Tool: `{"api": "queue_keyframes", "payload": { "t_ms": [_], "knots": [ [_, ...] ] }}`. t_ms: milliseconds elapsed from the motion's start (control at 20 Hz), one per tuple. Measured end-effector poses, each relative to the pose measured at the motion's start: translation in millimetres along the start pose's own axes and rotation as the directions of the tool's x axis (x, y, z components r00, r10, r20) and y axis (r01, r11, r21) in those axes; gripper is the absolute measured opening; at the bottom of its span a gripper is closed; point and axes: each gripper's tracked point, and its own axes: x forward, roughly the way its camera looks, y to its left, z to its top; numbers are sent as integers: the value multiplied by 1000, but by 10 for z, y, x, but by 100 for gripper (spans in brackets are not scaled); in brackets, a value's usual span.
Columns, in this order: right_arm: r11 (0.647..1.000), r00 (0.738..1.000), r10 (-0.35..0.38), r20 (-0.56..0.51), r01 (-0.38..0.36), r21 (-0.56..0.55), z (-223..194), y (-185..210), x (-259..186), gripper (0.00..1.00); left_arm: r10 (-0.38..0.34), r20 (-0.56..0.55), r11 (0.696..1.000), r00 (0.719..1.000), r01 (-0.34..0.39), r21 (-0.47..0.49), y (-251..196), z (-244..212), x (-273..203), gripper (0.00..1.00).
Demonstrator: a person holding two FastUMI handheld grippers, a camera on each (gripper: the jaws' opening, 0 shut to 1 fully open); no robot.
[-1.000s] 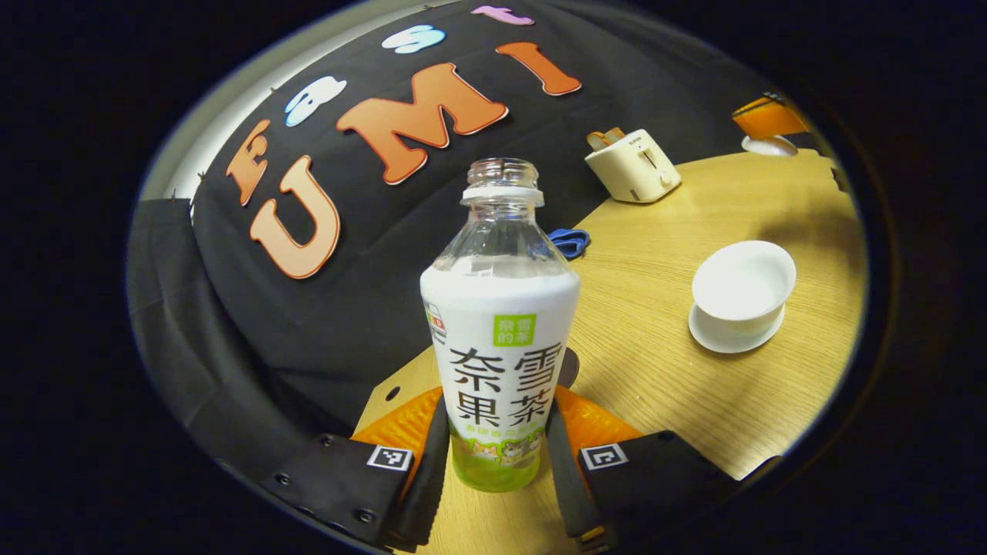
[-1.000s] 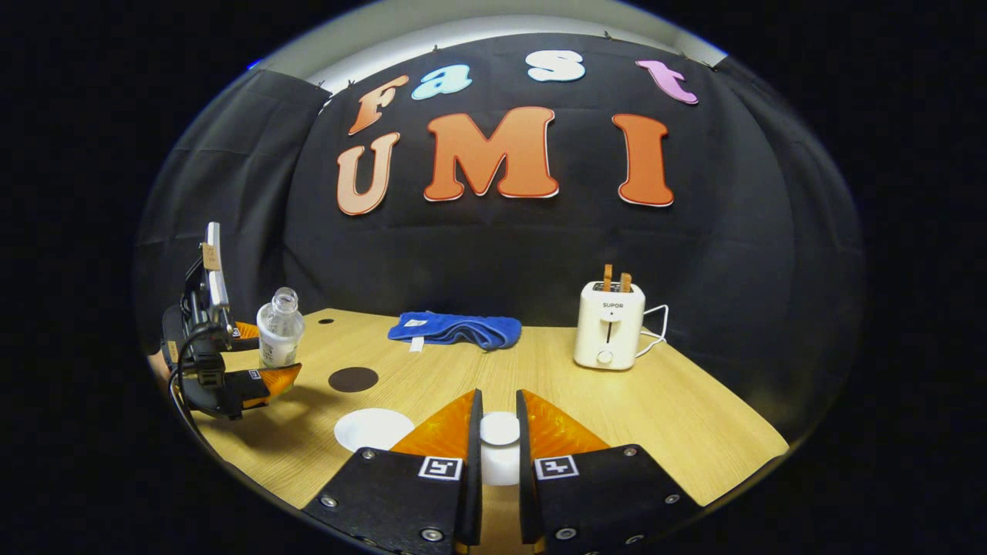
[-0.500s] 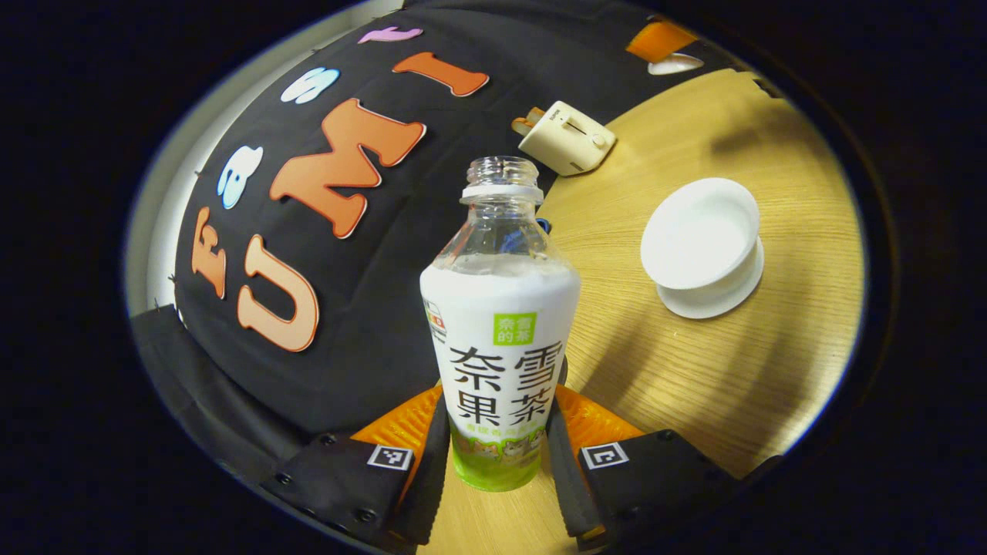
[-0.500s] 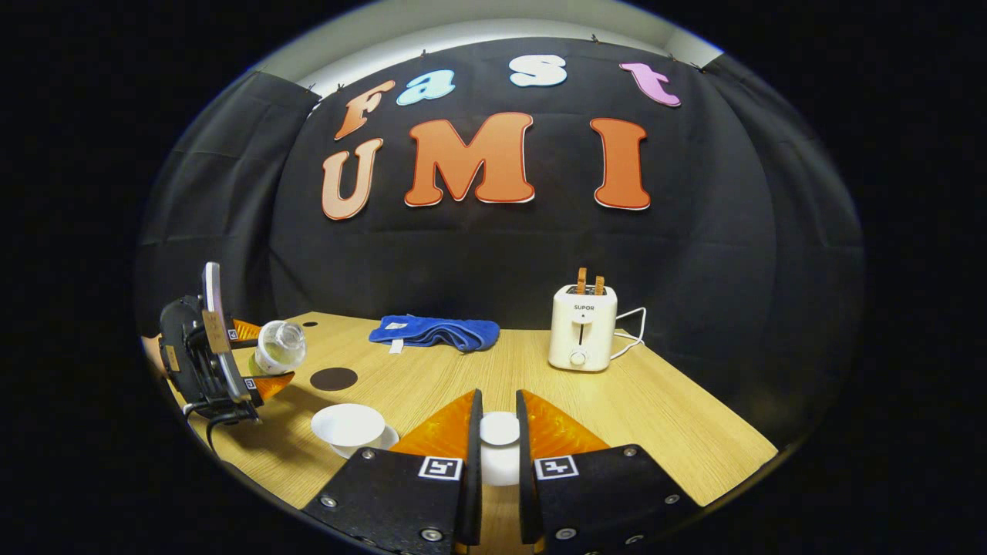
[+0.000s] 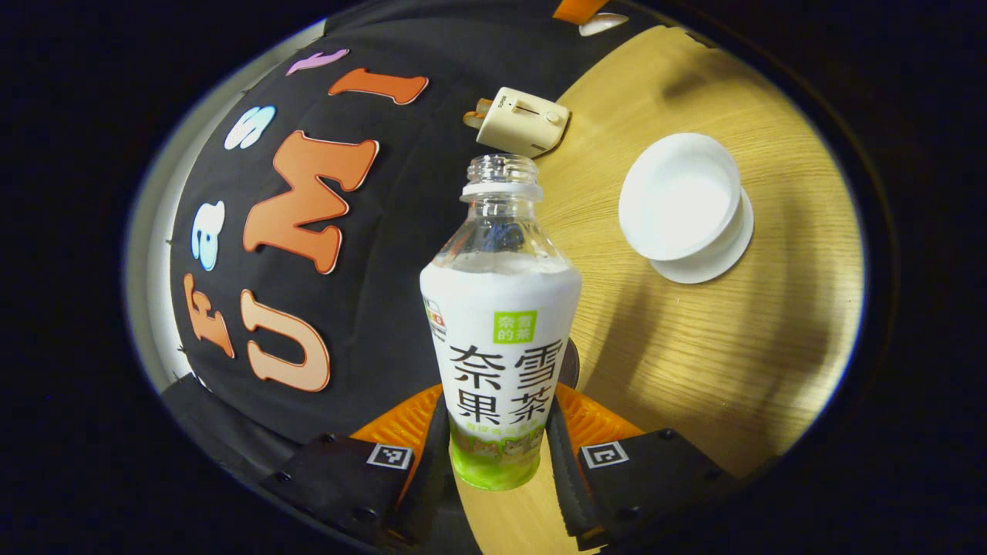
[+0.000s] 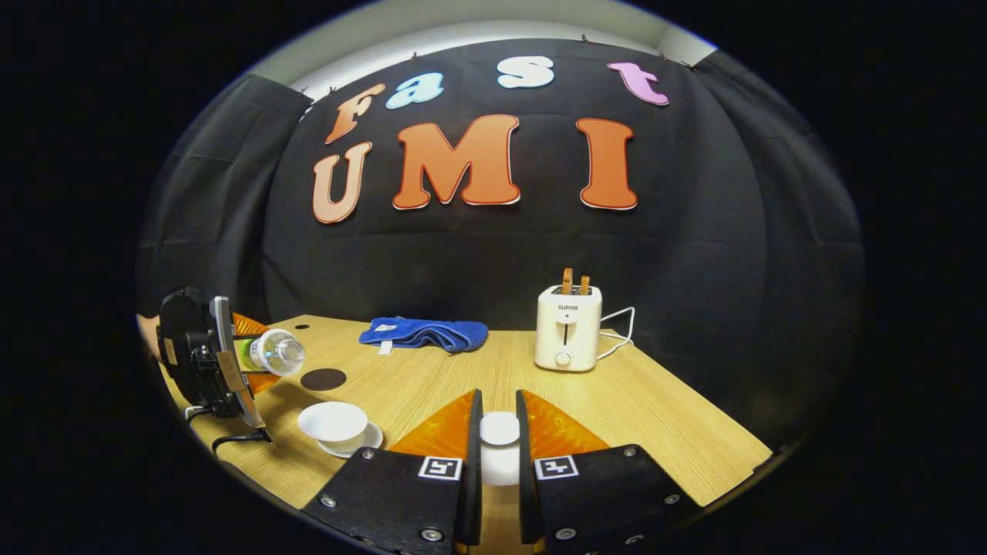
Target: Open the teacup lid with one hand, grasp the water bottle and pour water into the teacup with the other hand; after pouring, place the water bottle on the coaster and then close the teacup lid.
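My left gripper (image 5: 497,455) is shut on the uncapped water bottle (image 5: 500,339), which has a white and green label. In the right gripper view the bottle (image 6: 270,353) lies tilted almost level in the left gripper (image 6: 250,358), mouth toward the open white teacup (image 6: 332,422) on its saucer. From the left gripper view the teacup (image 5: 678,196) is to the upper right of the bottle's mouth. My right gripper (image 6: 495,455) is shut on the white teacup lid (image 6: 500,432), held above the table. The dark round coaster (image 6: 323,378) lies behind the cup.
A cream toaster (image 6: 567,327) with its cord stands at the back of the wooden table (image 6: 663,416). A blue cloth (image 6: 424,334) lies near the back edge. The toaster (image 5: 523,122) also appears beyond the bottle's mouth in the left gripper view.
My left gripper has rolled the bottle from upright to nearly level over the teacup. My right gripper, still holding the lid, has drifted right, away from the cup.
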Motion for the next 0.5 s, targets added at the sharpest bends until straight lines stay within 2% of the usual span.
{"api": "queue_keyframes", "payload": {
  "t_ms": [100,150,250,300,500],
  "knots": [
    [1000,1000,4,0,-4,-5,3,12,6,20,-7,4,998,1000,6,59,-1,44,27,65],
    [1000,1000,6,0,-6,-9,0,20,-6,20,-9,4,997,1000,8,82,-2,50,32,62],
    [1000,1000,11,0,-11,-18,-9,31,-12,20,-17,2,992,1000,17,122,-21,53,50,68],
    [1000,1000,9,2,-9,-22,-17,22,-8,20,-21,-1,989,1000,21,143,-24,59,51,65],
    [1000,1000,3,-6,-4,-21,-55,-6,-8,20,-14,1,970,1000,14,243,-7,98,64,65]
  ]
}}
